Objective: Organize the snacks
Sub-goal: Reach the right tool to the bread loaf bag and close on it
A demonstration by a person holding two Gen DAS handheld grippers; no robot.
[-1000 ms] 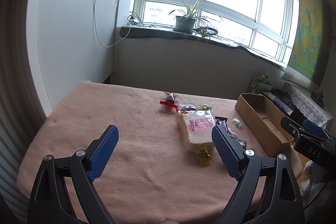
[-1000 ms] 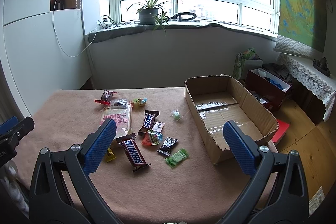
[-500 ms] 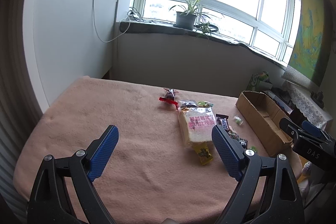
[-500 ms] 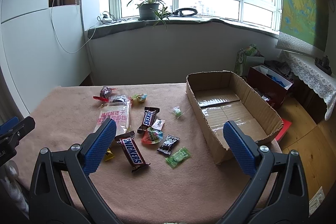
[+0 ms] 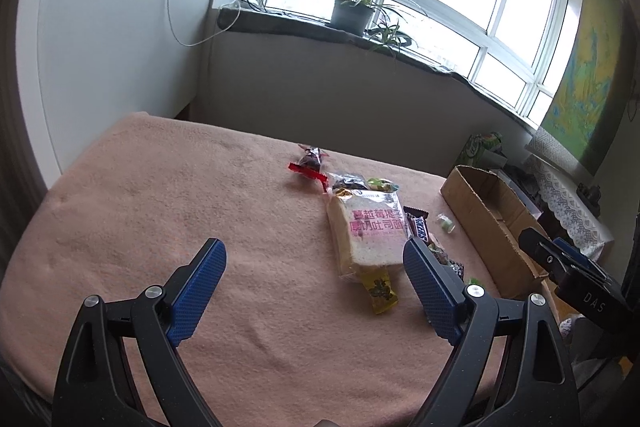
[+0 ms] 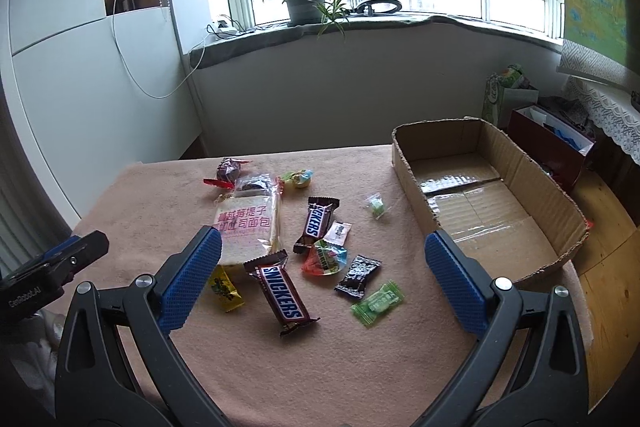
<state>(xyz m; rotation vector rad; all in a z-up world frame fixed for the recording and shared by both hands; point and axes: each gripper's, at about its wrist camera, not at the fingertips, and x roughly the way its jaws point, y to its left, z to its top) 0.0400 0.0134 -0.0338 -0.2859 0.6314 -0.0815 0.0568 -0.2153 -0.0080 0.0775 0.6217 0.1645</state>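
— Since a second ago, what do we see on the fuzzy pink blanket point(image 6: 360, 367)?
— Crinkly snacks point(image 6: 320, 255) nearer; corrugated box point(image 6: 532, 187) beside them; left gripper point(image 5: 312, 275) and right gripper point(image 6: 322, 267) spread wide, holding nothing.

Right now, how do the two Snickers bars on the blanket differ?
The near Snickers bar lies closer to the right gripper, beside the bread pack, its far end tilted left. The far Snickers bar lies nearer the cardboard box, its far end tilted right, and looks smaller. Both are brown, label up, untouched.
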